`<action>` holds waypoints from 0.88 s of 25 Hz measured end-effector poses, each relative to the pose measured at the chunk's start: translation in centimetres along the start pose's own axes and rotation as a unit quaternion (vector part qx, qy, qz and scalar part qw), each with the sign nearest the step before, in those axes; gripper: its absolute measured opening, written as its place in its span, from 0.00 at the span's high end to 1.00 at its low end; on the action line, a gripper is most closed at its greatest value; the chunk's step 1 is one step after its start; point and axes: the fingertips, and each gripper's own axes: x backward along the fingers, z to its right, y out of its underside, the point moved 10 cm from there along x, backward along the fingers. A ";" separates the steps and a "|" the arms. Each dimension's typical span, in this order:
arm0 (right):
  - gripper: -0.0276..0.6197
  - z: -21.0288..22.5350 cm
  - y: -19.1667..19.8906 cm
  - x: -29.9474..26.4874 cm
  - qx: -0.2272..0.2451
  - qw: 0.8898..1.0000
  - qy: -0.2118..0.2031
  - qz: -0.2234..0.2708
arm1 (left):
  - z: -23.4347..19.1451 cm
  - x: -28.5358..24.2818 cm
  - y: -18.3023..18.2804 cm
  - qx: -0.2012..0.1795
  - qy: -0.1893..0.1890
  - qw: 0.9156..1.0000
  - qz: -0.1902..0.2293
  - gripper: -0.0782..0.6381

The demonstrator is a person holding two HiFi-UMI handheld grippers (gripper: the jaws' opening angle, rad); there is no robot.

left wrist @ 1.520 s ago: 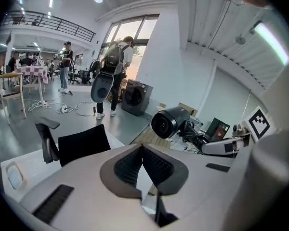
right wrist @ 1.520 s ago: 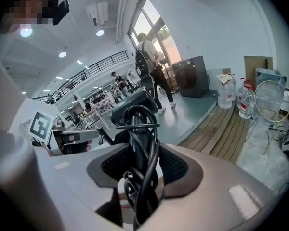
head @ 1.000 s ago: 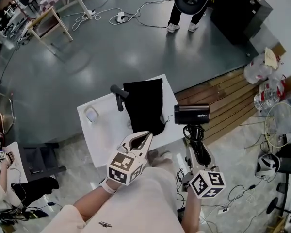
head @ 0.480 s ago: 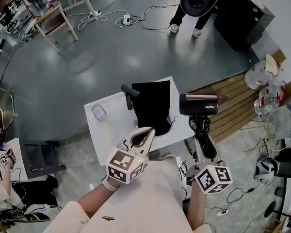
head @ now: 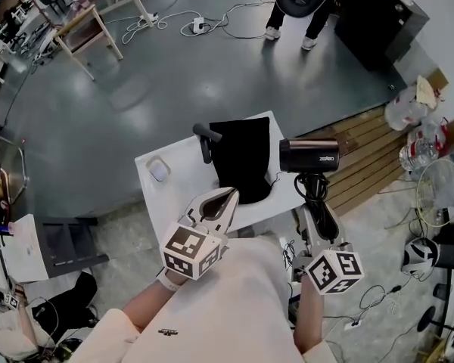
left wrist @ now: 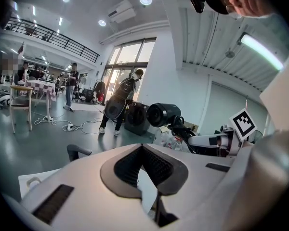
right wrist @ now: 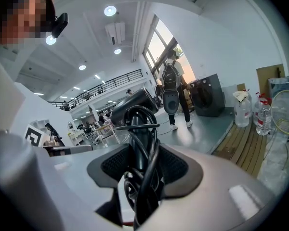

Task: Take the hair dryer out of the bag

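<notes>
jaws of my right gripper (head: 315, 216) clamp the hair dryer (head: 309, 156) by its handle; those of my left gripper (head: 228, 197) are together.
black bag (head: 244, 157) lies on the worktop (head: 174, 199), just left of the dryer.

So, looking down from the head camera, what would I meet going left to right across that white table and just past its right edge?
small white object → dark grey handle-shaped thing → black bag → hair dryer, held up off the table's right side

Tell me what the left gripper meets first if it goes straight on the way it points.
Probably the near end of the black bag on the white table; the left gripper aims at it, though depth is unclear.
</notes>
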 end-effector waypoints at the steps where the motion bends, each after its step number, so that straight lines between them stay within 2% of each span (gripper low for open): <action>1: 0.64 0.0 0.1 0.1 -0.002 1.000 0.000 0.000 | 0.0 0.0 0.0 -0.001 0.001 1.000 0.001 0.88; 13: 0.64 0.3 -0.3 0.7 0.003 1.000 -0.001 0.003 | 0.7 -0.3 -0.2 0.001 0.007 1.000 0.002 0.88; 17: 0.64 0.4 -0.2 1.1 -0.007 1.000 -0.011 0.008 | 0.9 -0.1 -0.1 0.000 0.006 1.000 -0.001 0.88; 22: 0.64 0.3 -0.4 1.3 0.004 1.000 -0.026 0.008 | 1.2 -0.2 0.0 -0.002 0.007 1.000 -0.001 0.88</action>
